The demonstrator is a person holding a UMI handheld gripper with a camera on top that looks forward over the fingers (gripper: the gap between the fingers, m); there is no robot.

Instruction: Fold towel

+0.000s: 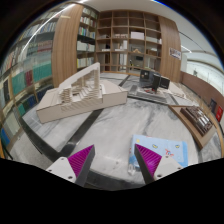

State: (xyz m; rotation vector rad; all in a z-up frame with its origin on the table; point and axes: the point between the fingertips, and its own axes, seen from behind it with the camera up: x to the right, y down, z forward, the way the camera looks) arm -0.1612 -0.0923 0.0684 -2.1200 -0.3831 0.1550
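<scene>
- The claw is spread wide and holds nothing
- The towel, light blue, lies flat on the tabletop, just ahead of the right finger
- I think folding has not started yet
- Next, the claw needs to go down and pinch a towel edge
- A model sits farther back

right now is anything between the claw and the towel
Nothing visible stands in the way. The light blue towel lies flat on the marble table, just ahead of the open claw near its right finger. The architectural model sits well beyond, off to the left.
</scene>
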